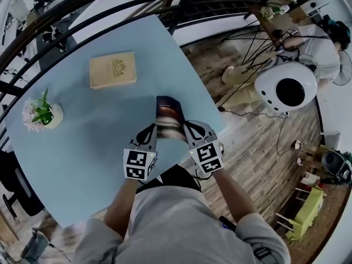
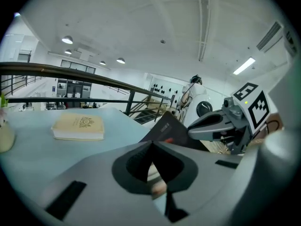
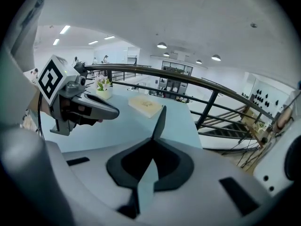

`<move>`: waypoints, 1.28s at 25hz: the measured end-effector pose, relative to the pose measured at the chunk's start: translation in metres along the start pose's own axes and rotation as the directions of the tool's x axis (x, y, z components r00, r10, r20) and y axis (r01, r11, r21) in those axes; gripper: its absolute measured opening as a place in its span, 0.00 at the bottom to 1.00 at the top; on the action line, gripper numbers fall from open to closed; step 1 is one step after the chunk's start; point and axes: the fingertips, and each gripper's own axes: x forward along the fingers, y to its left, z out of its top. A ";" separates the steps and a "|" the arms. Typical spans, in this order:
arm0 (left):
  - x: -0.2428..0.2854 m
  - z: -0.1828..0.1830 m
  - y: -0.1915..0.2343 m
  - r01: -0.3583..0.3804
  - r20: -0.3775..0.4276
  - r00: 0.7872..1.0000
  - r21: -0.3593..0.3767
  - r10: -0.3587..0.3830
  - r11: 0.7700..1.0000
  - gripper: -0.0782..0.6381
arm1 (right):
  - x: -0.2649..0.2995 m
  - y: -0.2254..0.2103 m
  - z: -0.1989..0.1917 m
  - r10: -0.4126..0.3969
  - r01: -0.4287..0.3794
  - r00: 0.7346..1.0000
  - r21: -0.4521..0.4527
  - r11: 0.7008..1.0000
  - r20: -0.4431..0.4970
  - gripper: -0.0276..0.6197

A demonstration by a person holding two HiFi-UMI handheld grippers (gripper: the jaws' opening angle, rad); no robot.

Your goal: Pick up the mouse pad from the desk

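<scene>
Head view: the thin, dark rectangular mouse pad (image 1: pixel 166 110) is held over the pale blue worktop (image 1: pixel 82 120), pinched between the left gripper (image 1: pixel 149 136) and the right gripper (image 1: pixel 190 132).

Left gripper view: the jaws clamp the pad, which looks light and floppy.

Right gripper view: the jaws are clenched on its slim edge, so two edge holds suit it.

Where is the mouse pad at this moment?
Head view, centre: the mouse pad is gripped on either side by the left gripper and the right gripper, over the near right edge of the table, with the book further back left.
</scene>
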 end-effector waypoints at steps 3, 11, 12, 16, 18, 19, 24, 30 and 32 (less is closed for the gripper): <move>-0.003 0.006 0.009 -0.066 0.016 0.998 -0.013 0.066 0.998 0.13 | 0.004 -0.001 0.010 0.038 -0.037 0.999 -0.022 0.999 0.032 0.07; -0.015 0.019 0.000 -0.232 0.046 0.971 -0.035 0.234 0.972 0.13 | 0.015 -0.001 0.025 0.179 -0.170 0.982 -0.126 0.977 0.064 0.07; -0.017 0.019 -0.002 -0.248 0.046 0.967 -0.038 0.249 0.968 0.13 | 0.014 0.001 0.028 0.198 -0.187 0.977 -0.136 0.973 0.075 0.07; -0.028 0.018 -0.008 -0.322 0.052 0.944 -0.064 0.326 0.945 0.13 | 0.012 0.004 0.038 0.266 -0.246 0.956 -0.160 0.956 0.121 0.07; -0.034 0.018 -0.012 -0.351 0.055 0.933 -0.066 0.355 0.934 0.13 | 0.010 0.005 0.041 0.292 -0.268 0.947 -0.169 0.948 0.137 0.07; -0.037 0.019 -0.014 -0.364 0.058 0.928 -0.064 0.368 0.929 0.13 | 0.009 0.007 0.043 0.304 -0.278 0.942 -0.172 0.945 0.145 0.06; -0.049 0.021 -0.023 -0.415 0.075 0.905 -0.066 0.419 0.908 0.13 | 0.001 0.012 0.044 0.345 -0.314 0.922 -0.186 0.931 0.173 0.06; -0.065 0.031 -0.026 -0.436 0.106 0.892 -0.050 0.439 0.899 0.13 | -0.006 0.020 0.064 0.363 -0.313 0.908 -0.234 0.920 0.210 0.06; -0.072 0.037 -0.022 -0.440 0.123 0.889 -0.041 0.442 0.897 0.13 | -0.007 0.024 0.070 0.361 -0.308 0.906 -0.242 0.920 0.220 0.06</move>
